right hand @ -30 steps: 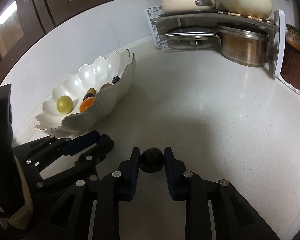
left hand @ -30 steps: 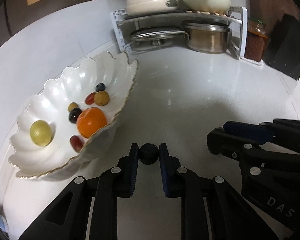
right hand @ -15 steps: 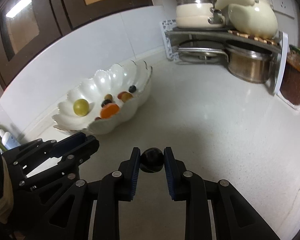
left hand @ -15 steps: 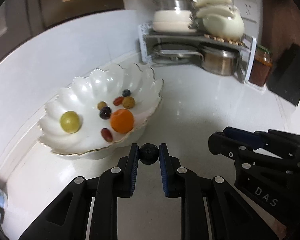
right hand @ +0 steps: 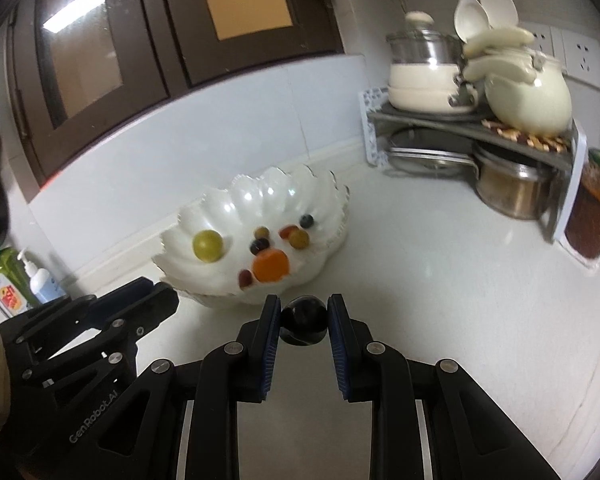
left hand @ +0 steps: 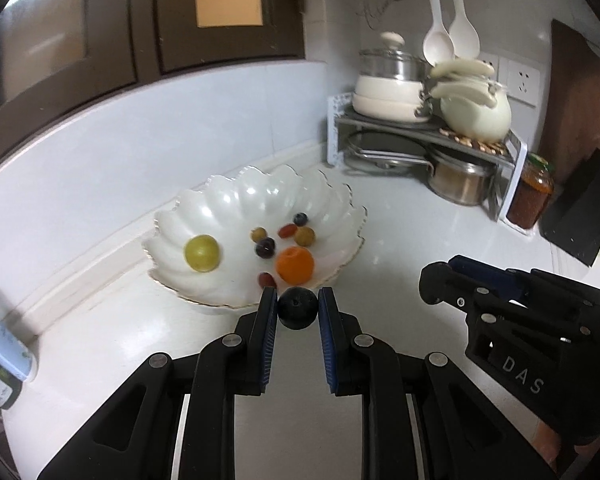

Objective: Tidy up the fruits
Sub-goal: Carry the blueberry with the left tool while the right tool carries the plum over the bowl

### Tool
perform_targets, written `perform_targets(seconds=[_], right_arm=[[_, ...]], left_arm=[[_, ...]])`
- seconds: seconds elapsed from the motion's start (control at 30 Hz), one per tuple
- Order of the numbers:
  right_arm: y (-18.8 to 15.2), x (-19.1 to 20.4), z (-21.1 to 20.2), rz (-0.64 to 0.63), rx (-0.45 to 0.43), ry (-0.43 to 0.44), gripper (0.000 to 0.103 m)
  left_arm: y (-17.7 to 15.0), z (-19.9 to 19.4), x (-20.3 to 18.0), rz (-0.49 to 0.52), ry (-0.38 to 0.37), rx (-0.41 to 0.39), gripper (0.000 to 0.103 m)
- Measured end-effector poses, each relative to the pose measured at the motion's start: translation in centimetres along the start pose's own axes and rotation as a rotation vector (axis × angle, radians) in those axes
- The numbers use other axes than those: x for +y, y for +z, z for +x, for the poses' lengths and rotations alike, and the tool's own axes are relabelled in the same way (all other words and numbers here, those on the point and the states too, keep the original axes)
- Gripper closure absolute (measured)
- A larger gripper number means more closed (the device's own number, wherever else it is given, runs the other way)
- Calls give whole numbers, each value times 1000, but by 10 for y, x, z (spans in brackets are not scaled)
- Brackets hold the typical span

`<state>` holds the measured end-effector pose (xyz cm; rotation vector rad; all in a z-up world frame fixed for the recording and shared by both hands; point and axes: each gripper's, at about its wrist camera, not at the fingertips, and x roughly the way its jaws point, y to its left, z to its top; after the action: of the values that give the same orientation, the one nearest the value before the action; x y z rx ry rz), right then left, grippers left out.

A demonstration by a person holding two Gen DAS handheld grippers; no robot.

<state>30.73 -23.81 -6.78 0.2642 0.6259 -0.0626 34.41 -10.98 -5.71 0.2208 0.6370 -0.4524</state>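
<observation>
- The left gripper [left hand: 298,309] was clamped on a small round matte-black berry [left hand: 297,307], pinched between its blue-lined fingertips just in front of the bowl's near rim.
- The right gripper [right hand: 303,320] pinched a glossy dark round fruit [right hand: 303,319] above the white speckled countertop [right hand: 440,280].
- The white scalloped gold-rimmed bowl [left hand: 228,208] stood near the backsplash, holding a yellow-green grape [left hand: 202,253], a small orange citrus [left hand: 294,265], a blueberry [left hand: 300,219] and several small reddish and dark fruits.
- A corner rack [left hand: 512,168] with pots stood well apart, at the right.
</observation>
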Motion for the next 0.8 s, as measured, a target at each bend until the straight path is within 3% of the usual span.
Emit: perform_targets(seconds=[0.43,0.8], right_arm=[[30,23,-10,-60,-71,26,77],[54,28,8,-101,-71,31,77]], left_arm=[[24,-30,24,-45,82,-101,82],[41,-15,36,-98,115,-93,82]])
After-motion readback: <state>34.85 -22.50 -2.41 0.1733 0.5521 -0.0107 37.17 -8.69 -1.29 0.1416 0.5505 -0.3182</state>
